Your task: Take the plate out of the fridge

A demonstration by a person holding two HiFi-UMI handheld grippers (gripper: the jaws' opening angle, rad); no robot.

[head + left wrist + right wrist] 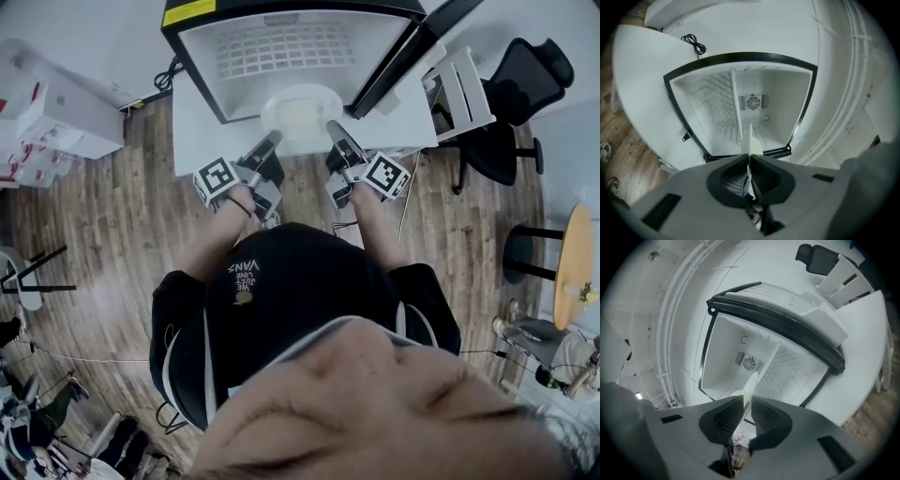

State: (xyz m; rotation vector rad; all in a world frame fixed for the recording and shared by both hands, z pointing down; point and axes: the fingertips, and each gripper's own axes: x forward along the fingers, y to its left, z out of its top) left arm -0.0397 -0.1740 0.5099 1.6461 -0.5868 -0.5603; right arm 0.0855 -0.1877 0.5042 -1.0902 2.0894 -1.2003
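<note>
White round plate [302,114], level, at the mouth of the open fridge [234,70]

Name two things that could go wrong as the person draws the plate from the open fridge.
Each tool pinches only the rim of the round white plate, left tool and right tool on opposite sides. If one slips, the plate may tilt and fall. The open black-edged fridge door stands close to the right tool; a sideways swing might knock it.

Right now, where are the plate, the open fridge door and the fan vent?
plate [302,114], head view, centre of its face.
fridge door [405,58], head view, its dark edge.
fan vent [753,101], left gripper view, centre of the round grille.
</note>
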